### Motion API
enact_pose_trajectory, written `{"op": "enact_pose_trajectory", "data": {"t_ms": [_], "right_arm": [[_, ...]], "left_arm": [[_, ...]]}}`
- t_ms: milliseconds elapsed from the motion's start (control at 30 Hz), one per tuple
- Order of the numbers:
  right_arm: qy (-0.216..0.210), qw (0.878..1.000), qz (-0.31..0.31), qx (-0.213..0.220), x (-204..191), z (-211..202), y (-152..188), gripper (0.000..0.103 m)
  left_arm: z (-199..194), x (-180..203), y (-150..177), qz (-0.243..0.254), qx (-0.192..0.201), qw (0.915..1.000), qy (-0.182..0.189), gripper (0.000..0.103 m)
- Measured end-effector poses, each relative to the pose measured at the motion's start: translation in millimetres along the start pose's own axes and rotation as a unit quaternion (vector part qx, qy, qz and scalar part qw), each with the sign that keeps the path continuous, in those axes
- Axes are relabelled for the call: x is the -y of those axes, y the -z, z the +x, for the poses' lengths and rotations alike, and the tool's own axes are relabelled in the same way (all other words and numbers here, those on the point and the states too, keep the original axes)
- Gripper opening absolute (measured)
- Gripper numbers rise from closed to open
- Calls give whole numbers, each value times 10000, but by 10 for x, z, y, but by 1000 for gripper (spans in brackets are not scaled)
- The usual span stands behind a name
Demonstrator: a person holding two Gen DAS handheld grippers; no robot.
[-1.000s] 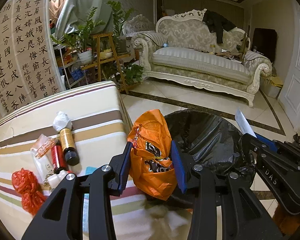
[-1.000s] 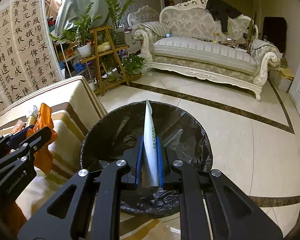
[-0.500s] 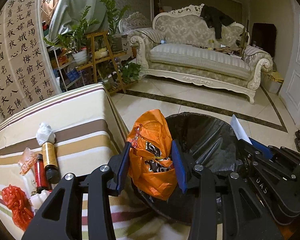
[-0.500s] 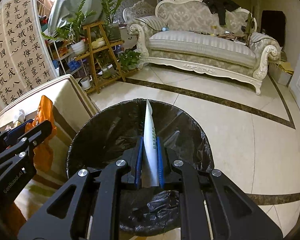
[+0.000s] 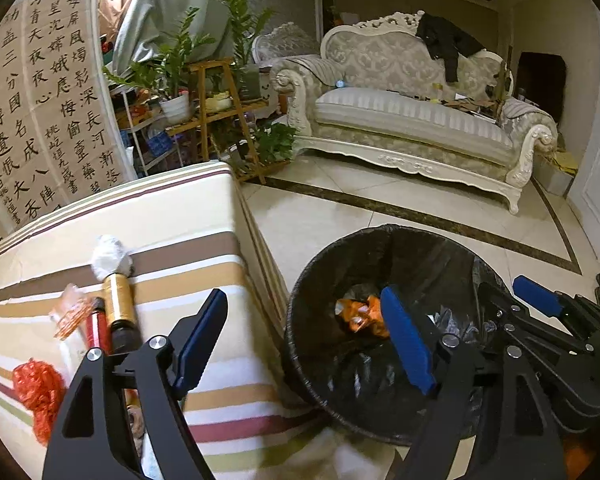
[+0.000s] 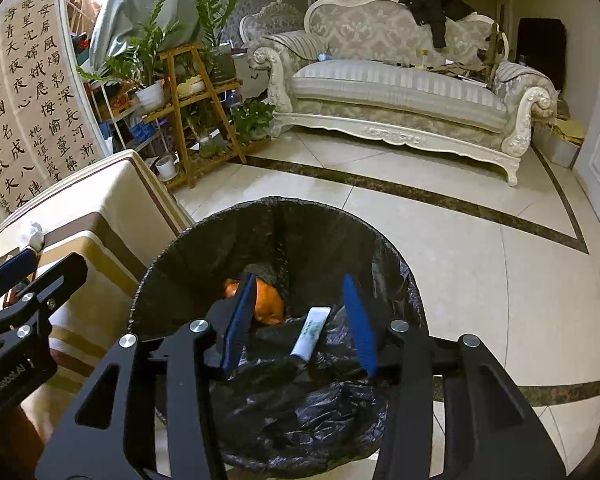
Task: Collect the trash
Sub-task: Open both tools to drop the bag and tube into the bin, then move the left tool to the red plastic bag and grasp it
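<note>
The crumpled orange plastic bag [image 5: 360, 314] and the white flat paper packet [image 6: 311, 334], gripped a second ago, now lie inside the black-lined round trash bin [image 5: 300, 344]. The left claw [image 5: 304, 344] and right claw [image 6: 298, 322] are opening, both empty. Near the bin, a gold bottle [image 5: 118, 304] and red crumpled wrapper [image 5: 36, 390] remain on the striped surface [image 5: 220, 408].

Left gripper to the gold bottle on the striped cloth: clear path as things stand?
Probably yes. The left gripper holds nothing, its jaws opening over the bin's edge. The gold bottle lies uncovered, though a red tube and white wad crowd it.
</note>
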State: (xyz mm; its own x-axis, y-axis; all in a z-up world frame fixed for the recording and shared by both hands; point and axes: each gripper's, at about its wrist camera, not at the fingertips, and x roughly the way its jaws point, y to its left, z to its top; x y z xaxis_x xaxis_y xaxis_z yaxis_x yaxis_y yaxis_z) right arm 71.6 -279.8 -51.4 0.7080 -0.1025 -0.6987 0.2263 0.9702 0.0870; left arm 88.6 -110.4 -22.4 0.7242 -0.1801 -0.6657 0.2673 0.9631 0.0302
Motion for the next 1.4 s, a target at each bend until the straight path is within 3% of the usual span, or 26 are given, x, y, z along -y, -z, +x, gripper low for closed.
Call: {"op": "enact_pose_trajectory", "data": {"t_ms": [100,500,933,1133,1400], "right_arm": [[-32,10000,-14,49,-61,-75,13,53],[-543,9981,-256,125,-568,-382,170,54],[-1044,9914,-785,33,-1301,-530,330,55],[-1171,9878,-1028,-69,-1601,-533,404,55],[-1196,9853,-1210,-142,-1806,-530,457,55]], "left_arm": [[-96,-105,30,-60,6,10000,-50,77],[-502,-620,207,-391,106,9977,-537,77],[-719,-1428,527,-995,28,9868,-1275,78],[-634,-1678,663,-1163,-198,9846,-1289,79],[-491,-1818,747,-1396,-462,9838,-1030,79]]}}
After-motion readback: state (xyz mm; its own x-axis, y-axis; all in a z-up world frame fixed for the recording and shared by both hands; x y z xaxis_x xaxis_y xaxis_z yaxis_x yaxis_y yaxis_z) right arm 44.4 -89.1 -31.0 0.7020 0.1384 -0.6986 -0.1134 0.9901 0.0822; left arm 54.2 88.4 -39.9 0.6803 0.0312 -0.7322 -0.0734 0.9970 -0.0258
